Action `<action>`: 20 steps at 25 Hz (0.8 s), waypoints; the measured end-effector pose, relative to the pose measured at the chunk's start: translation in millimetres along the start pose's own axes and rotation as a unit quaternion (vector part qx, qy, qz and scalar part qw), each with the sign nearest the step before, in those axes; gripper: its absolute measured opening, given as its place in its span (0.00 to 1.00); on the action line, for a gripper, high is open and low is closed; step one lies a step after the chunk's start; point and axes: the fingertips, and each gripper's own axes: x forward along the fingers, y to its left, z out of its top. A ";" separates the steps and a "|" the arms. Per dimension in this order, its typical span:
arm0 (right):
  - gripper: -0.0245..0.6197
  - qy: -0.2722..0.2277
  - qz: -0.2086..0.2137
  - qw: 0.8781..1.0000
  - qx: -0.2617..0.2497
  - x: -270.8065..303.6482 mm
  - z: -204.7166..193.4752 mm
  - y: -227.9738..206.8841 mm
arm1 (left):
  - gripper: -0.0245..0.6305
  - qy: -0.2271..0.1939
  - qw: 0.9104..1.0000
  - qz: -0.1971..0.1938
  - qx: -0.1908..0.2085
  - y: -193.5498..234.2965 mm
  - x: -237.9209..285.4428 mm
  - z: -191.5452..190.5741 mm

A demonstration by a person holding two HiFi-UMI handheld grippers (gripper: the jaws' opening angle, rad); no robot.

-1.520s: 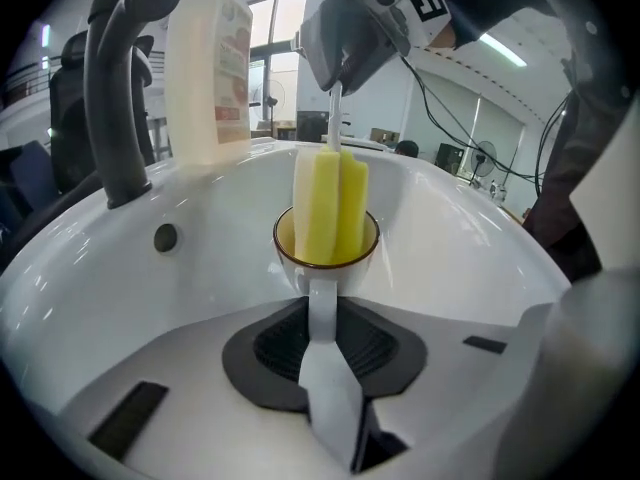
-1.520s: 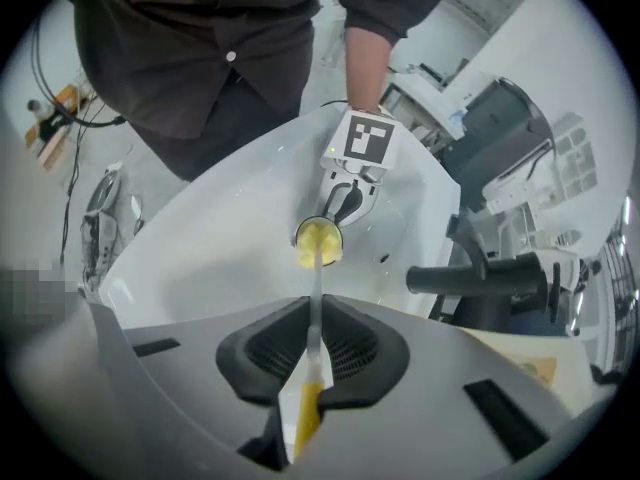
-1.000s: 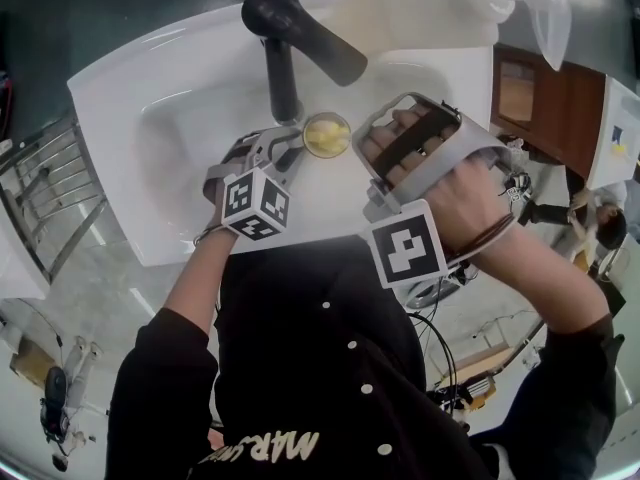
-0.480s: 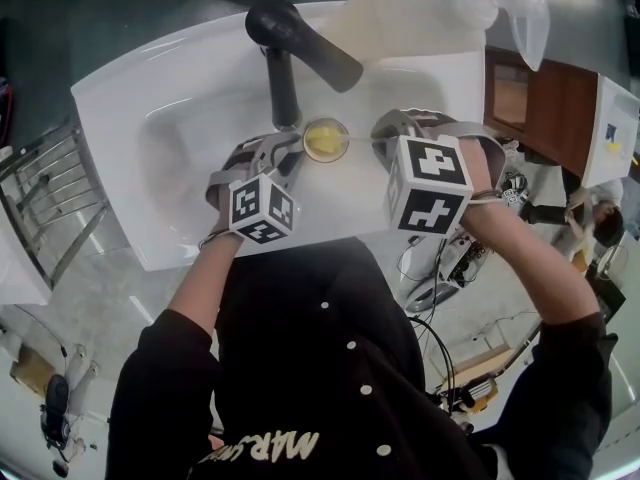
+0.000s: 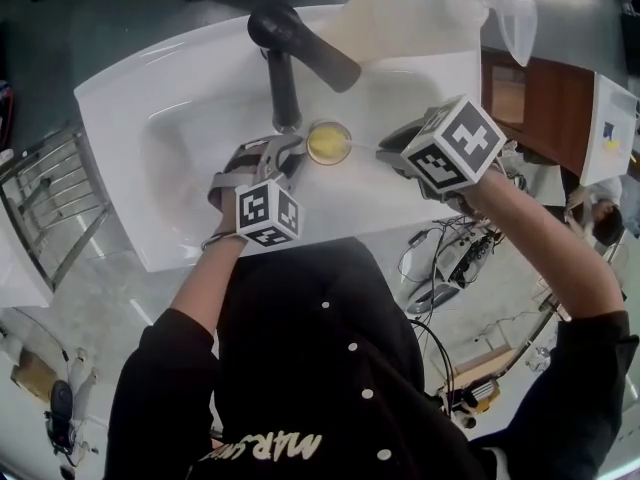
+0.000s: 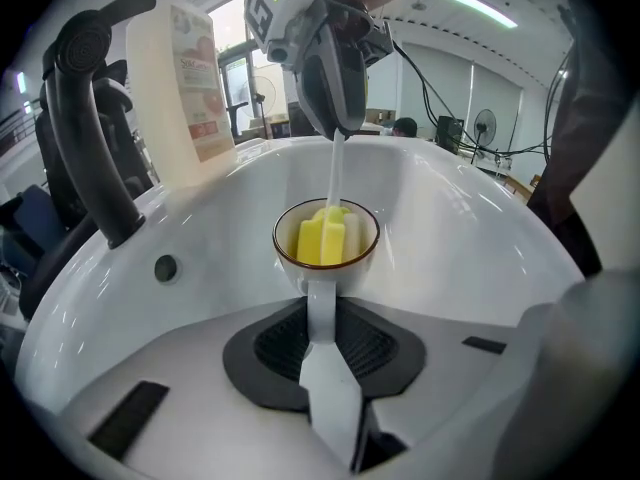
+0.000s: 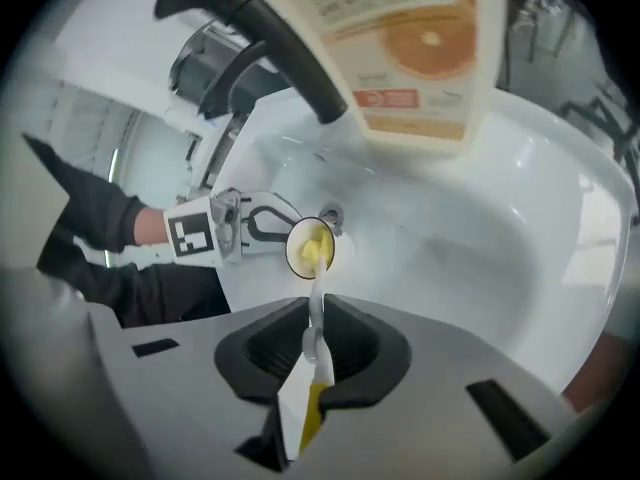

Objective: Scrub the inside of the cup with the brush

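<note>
Midway through, by the look of it: left tongs (image 6: 332, 403) clamped on the handle of the cup (image 6: 326, 253), holding it over the basin of the white sink (image 5: 112, 118) just beside the dark faucet (image 5: 285, 68), and right tongs (image 7: 305, 393) closed on the thin white stem of the brush (image 6: 334, 183), with the yellow sponge head (image 6: 322, 240) already down inside the cup. Gripping and inserting done, then; left to do, probably, more rubbing round the wall and bottom before lifting the brush out. No telling the cleanliness of the inside from here.
</note>
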 end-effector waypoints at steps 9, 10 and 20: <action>0.12 -0.137 0.107 0.919 0.354 3.0 -13.1 17.4 | 0.17 0.006 1.000 0.008 0.001 0.0 0.6 -2.0; 0.12 -0.147 0.103 0.917 0.357 3.0 -14.9 19.7 | 0.17 0.006 1.000 0.007 0.001 0.1 0.8 -1.8; 0.10 -0.118 -0.040 0.989 0.075 -9.1 -26.1 26.5 | 0.17 0.001 1.000 0.001 0.008 -2.1 -0.2 1.3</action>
